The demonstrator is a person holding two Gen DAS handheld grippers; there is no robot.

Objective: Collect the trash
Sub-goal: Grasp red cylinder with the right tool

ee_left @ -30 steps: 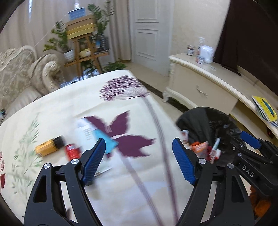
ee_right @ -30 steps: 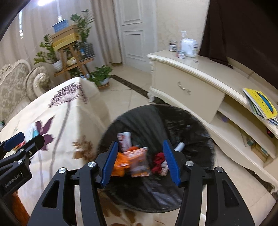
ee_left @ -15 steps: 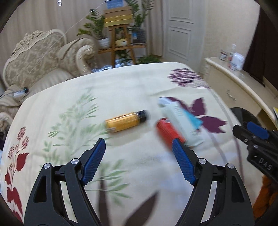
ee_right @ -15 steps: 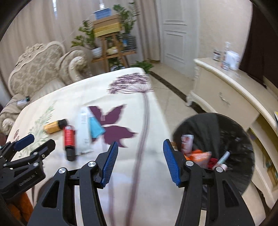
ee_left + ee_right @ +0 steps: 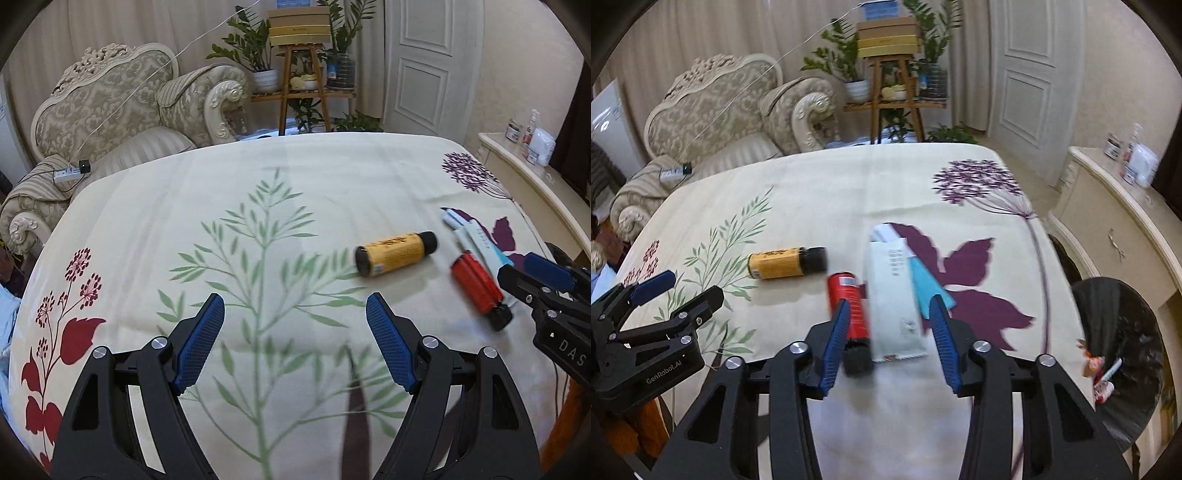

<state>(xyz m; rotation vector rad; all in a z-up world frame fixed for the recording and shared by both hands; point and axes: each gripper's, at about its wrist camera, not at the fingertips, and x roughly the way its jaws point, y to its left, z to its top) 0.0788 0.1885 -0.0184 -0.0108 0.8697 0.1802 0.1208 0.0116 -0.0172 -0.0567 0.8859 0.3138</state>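
Reaching for more trash, the right gripper (image 5: 890, 332), closing on nothing yet, should next descend over the white packet (image 5: 894, 295); left gripper (image 5: 294, 343) gapes empty.

Ahead of your left gripper (image 5: 295, 343) the tablecloth (image 5: 258, 192) lies bare, so you have open passage there across the green-leaf print. To its right the yellow bottle (image 5: 395, 254), red bottle (image 5: 476, 284) and white tube (image 5: 476, 236) lie close together, with your right gripper (image 5: 890, 338) hanging over them, jaws closing on air. Past the table's right edge, the black bin (image 5: 1123, 332) and cream cabinet (image 5: 1108, 221) crowd the floor.
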